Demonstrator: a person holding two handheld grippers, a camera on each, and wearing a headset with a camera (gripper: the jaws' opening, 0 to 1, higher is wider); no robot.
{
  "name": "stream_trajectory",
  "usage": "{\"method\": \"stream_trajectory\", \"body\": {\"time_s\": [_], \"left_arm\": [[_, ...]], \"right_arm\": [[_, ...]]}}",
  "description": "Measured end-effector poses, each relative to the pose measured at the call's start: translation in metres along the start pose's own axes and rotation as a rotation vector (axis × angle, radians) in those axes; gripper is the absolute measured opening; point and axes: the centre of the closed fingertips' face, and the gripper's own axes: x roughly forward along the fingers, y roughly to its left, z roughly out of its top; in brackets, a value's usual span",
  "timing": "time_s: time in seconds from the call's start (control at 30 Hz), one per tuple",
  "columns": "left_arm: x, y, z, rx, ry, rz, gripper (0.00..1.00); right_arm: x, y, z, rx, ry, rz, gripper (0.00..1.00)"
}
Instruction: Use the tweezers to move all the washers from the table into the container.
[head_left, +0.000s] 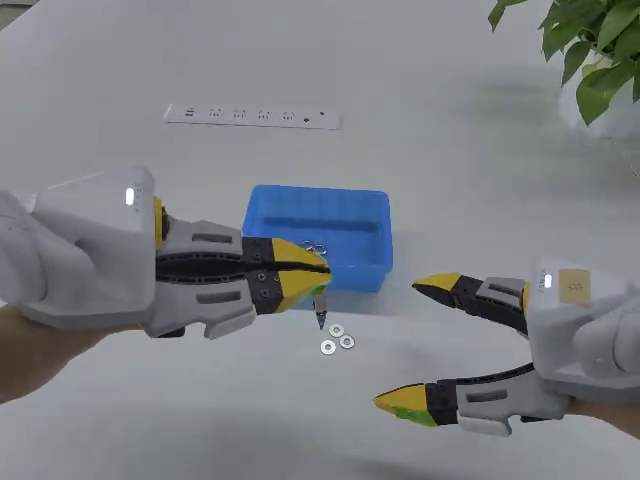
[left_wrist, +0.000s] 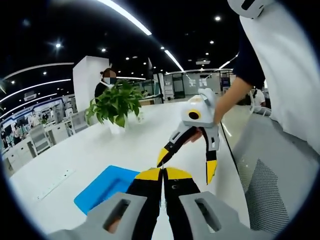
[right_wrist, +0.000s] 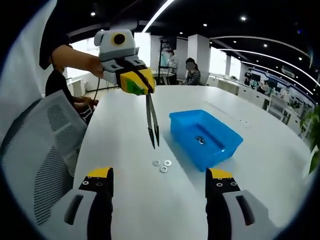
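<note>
White and mostly bare, the table ran the full width of the head view. Nearest the person, to the near right of the blue container, the right hand-held gripper hung over the table. Its two yellow-tipped jaws were spread wide and held nothing.

Just in front of the container's near wall, three washers lay on the table in a tight cluster. Directly above them, a shade closer to the container, the tweezers pointed straight down. In the right gripper view their two tips stood slightly apart and stopped short of the washers.

The left hand-held gripper reached in from the container's left. Its jaws were pressed together on the upper end of the tweezers, over the container's near left corner.

Inside the container, near the middle of its floor, lay more washers; how many could not be told.

Beyond the container's far wall, and well apart from it, a white power strip lay flat on the table. Further off, to the container's far right, the leaves of a potted plant hung over the table's edge. In the right gripper view, a mesh chair stood on the person's side of the table, and people sat far behind the container.
</note>
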Motion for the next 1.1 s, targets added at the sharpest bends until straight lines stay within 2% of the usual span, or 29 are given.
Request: {"method": "stream_trajectory", "body": {"time_s": [0.27,0.43,0.5,0.63,0.8,1.1], "left_arm": [[0.005,-0.010,-0.017,-0.036,0.004,-0.007,0.04],[0.006,-0.009,-0.021,-0.041,-0.004,-0.002,0.04],[0.006,-0.007,-0.024,-0.035,0.006,-0.006,0.04],[0.006,-0.002,-0.024,-0.040,0.000,-0.004,0.04],[0.007,-0.003,-0.023,-0.045,-0.008,-0.015,0.04],[0.008,-0.004,-0.029,-0.056,0.005,-0.025,0.04]], "right_arm": [[0.003,0.005,-0.010,0.023,0.007,0.026,0.84],[0.007,0.011,-0.013,0.040,0.007,0.045,0.89],[0.009,0.014,-0.015,0.044,0.011,0.056,0.89],[0.012,0.018,-0.015,0.058,0.009,0.066,0.88],[0.014,0.019,-0.014,0.069,0.006,0.069,0.88],[0.016,0.019,-0.014,0.080,0.008,0.071,0.88]]}}
